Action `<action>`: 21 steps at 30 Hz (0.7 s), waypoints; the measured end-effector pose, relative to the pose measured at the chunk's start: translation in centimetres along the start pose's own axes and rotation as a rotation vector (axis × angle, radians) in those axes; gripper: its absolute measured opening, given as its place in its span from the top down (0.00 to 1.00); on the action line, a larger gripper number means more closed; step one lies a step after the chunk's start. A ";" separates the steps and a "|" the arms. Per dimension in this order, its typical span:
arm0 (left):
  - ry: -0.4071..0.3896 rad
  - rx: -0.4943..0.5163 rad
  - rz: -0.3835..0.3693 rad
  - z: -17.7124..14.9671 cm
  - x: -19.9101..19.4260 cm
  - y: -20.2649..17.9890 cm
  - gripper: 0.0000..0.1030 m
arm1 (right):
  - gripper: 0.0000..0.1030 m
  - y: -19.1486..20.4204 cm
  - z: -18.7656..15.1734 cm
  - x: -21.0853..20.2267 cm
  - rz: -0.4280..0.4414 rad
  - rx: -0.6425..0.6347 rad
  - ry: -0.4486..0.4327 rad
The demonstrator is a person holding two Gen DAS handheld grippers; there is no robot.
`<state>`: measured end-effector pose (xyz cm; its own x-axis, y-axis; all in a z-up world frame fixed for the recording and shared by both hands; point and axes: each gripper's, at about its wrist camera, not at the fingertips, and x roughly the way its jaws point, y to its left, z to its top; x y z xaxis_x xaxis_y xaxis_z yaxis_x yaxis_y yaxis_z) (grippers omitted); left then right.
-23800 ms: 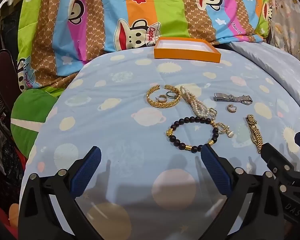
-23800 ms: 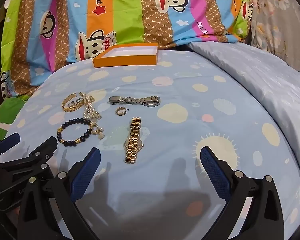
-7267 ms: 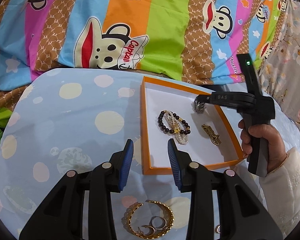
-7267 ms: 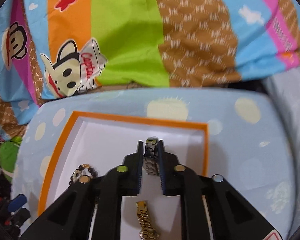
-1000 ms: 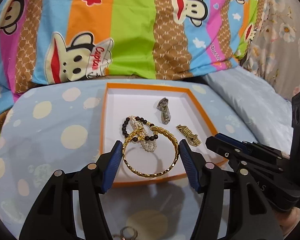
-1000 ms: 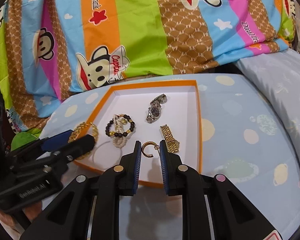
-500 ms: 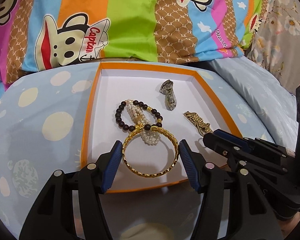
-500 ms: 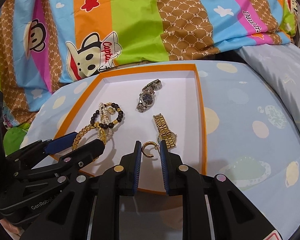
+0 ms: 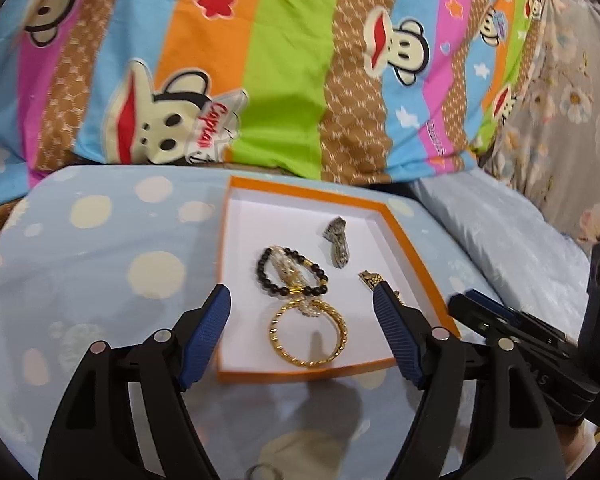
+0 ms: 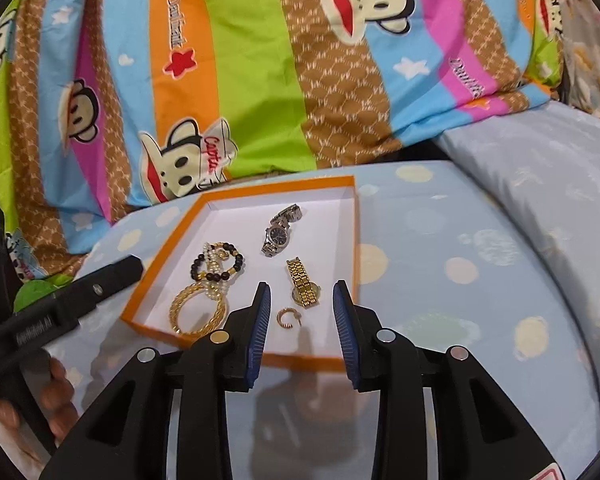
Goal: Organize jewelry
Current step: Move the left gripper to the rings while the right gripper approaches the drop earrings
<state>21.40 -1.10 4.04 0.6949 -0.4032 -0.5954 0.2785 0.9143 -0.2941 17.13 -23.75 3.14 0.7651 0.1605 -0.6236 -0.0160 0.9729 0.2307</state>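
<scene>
Currently I log both tools as spread and holding nothing: my left tool (image 9: 302,332) stands with its blue pads wide on either side of the gold bangle (image 9: 307,332), and my right tool (image 10: 301,320) brackets the small gold hoop earring (image 10: 286,317) without touching it. Each piece lies flat on the white floor of the orange tray (image 10: 236,336), near its front wall, which I judge to be the spot where a drop just clears the rim. Tray contents, itemised: one dark beaded bracelet (image 10: 217,266) with gold spacers, a pearl strand (image 10: 214,280) lying across it and running under the bangle's far edge; one silver watch (image 10: 280,230) with a dark dial, toward the back; one gold watch (image 10: 303,282), laid lengthwise beside the earring. The beads, pearls and bangle overlap in a loose cluster at the left; the two watches sit apart at the right, not touching. The tray rests on the spotted pale-blue bed cover (image 10: 460,280), with the striped cartoon quilt (image 10: 260,80) behind it. One ring (image 9: 264,474) shows at the bottom edge of the left view, outside the tray, so I judge the sorting nearly but not wholly finished.
</scene>
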 end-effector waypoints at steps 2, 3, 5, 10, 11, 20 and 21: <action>-0.019 -0.015 0.015 -0.2 -2.1 0.9 0.30 | 0.67 -0.3 -0.8 -2.0 0.000 0.007 -0.017; -0.023 -0.022 0.025 -0.4 -3.0 1.4 0.30 | 0.67 -0.4 -1.4 -3.0 0.002 0.010 -0.022; -0.025 -0.027 0.054 -1.1 -4.9 2.2 0.30 | 0.66 -0.4 -2.8 -4.7 0.002 0.012 -0.020; 0.028 -0.022 0.131 -4.4 -7.9 3.5 0.30 | 0.65 0.8 -6.6 -7.1 -0.006 -0.023 0.035; 0.040 -0.022 0.139 -5.1 -8.3 3.6 0.30 | 0.65 1.2 -7.5 -7.5 0.004 -0.030 0.053; 0.144 -0.051 0.164 -11.4 -10.4 4.1 0.30 | 0.65 5.9 -13.1 -8.8 0.091 -0.098 0.151; 0.152 -0.052 0.164 -11.9 -10.5 4.1 0.30 | 0.65 6.4 -13.5 -8.7 0.099 -0.106 0.159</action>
<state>7.35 6.36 0.16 0.6192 -0.2537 -0.7431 0.1321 0.9665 -0.2199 1.68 -16.68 -0.01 0.6457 0.2718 -0.7136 -0.1595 0.9619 0.2221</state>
